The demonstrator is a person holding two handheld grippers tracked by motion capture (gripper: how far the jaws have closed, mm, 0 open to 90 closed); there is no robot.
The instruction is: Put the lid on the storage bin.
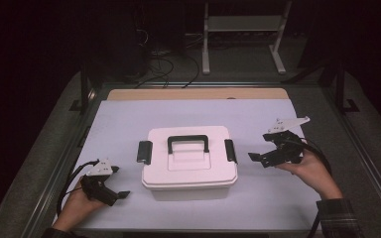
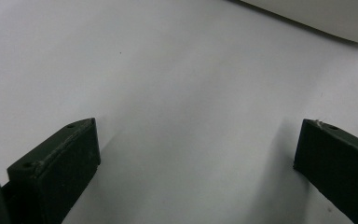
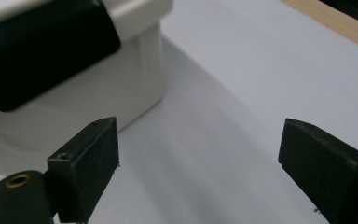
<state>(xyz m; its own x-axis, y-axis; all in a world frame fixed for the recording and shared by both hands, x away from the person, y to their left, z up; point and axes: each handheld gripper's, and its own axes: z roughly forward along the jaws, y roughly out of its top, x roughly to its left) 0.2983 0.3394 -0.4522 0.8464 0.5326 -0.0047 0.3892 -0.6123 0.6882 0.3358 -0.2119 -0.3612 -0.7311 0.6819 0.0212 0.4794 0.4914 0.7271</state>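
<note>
A white plastic box [image 1: 188, 166] with a black carry handle [image 1: 188, 143] and a black latch on each end sits shut in the middle of the table. My left gripper [image 1: 122, 195] rests low at the box's front left, open, over bare sheet; its own view has the box's edge [image 2: 317, 14] at the top right and the gripper [image 2: 198, 135] empty. My right gripper [image 1: 256, 157] hovers just right of the box, pointing at the right latch [image 1: 230, 150], open and empty. In the right gripper view the gripper [image 3: 200, 130] faces the box wall [image 3: 98, 93] and its black latch [image 3: 42, 51], apart from both.
A pale sheet [image 1: 129, 119] covers the table, with a wooden strip [image 1: 198, 94] along the far edge. Metal rails run down both sides. Beyond the table are floor cables [image 1: 163, 64] and a white frame stand [image 1: 243, 25].
</note>
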